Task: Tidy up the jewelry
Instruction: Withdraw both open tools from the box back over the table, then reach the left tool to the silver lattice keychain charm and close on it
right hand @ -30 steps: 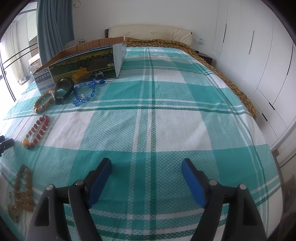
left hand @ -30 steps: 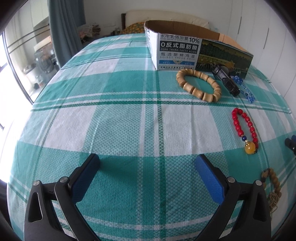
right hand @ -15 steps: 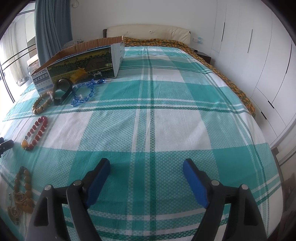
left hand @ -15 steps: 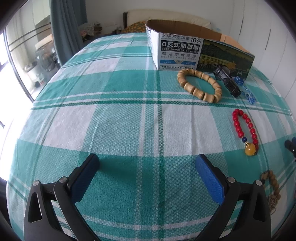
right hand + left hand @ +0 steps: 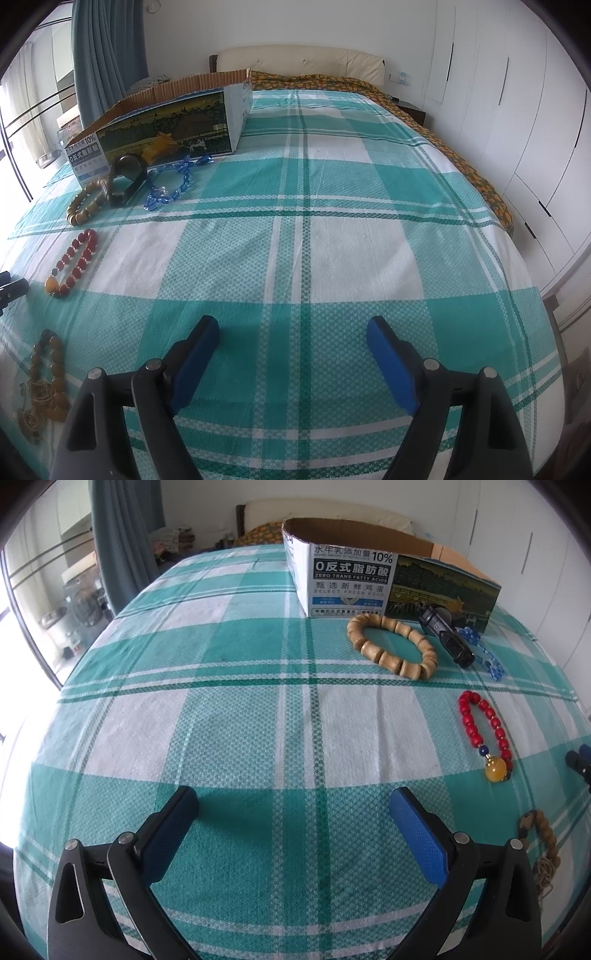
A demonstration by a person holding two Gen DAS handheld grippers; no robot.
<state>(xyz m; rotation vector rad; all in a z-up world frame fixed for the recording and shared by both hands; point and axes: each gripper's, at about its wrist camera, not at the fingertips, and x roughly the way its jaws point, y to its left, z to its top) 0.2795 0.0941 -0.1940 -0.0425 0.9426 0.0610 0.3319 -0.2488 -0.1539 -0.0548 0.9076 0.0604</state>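
- Green-and-white plaid bedspread [image 5: 236, 716] covers a bed beside white wardrobes [image 5: 517, 122].
- Left gripper [image 5: 293, 818] and right gripper [image 5: 293, 341] both hover over bare cloth, jaws spread wide, holding nothing.
- Cardboard box [image 5: 369, 579] sits toward the headboard end.
- Just before the box lie a wooden bracelet [image 5: 393, 646], black bangle [image 5: 447, 635] and blue beads [image 5: 170, 182].
- Red bracelet [image 5: 485, 734] and brown beads [image 5: 50, 365] lie nearer the foot.
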